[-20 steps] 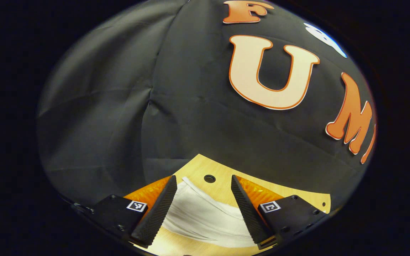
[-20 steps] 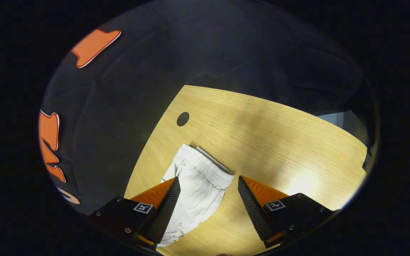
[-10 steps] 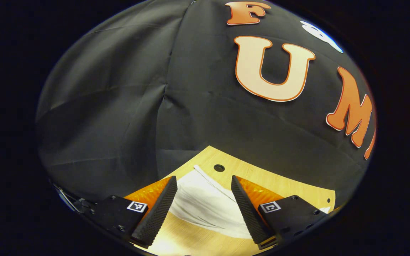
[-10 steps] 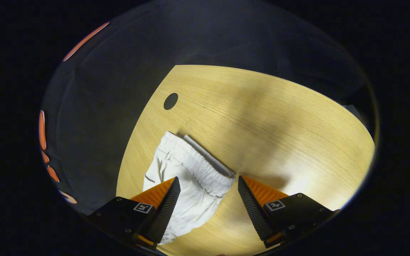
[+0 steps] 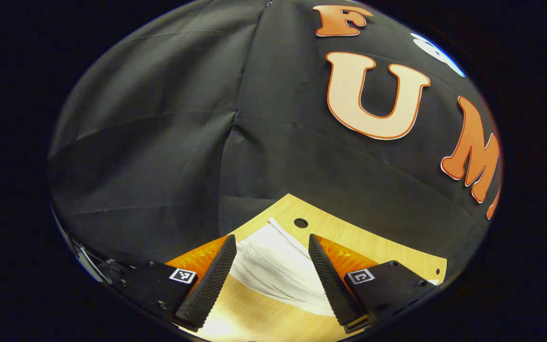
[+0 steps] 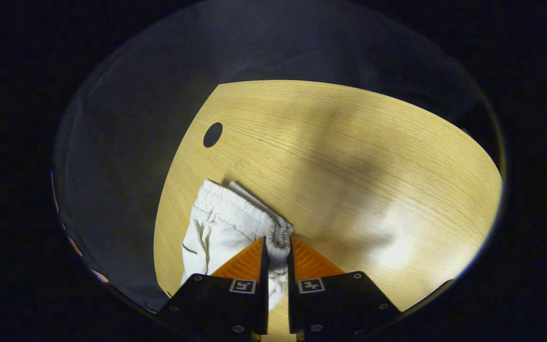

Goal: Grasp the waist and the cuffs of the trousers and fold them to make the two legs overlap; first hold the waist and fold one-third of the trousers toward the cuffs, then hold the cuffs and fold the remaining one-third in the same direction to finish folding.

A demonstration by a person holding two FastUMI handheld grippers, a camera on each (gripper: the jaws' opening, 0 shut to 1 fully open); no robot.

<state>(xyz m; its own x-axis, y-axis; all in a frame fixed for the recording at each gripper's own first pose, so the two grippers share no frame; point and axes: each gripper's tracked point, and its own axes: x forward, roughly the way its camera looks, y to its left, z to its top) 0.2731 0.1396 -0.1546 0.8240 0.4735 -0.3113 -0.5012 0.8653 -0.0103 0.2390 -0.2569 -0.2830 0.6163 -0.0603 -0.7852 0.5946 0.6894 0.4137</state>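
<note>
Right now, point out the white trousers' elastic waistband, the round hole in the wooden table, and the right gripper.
elastic waistband (image 6: 235, 209), right gripper view, gathered edge.
round hole (image 6: 212, 135), right gripper view, its dark centre.
right gripper (image 6: 277, 247), right gripper view, between the fingertips.

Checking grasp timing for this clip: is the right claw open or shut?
Shut on the trousers' waist: in the right gripper view, the right claw has both fingers pinching the bunched elastic waistband.

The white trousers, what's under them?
The white cloth trousers lie on the light wooden table. The wood directly beneath is covered. The right hand-held gripper pinches their gathered waistband.
</note>
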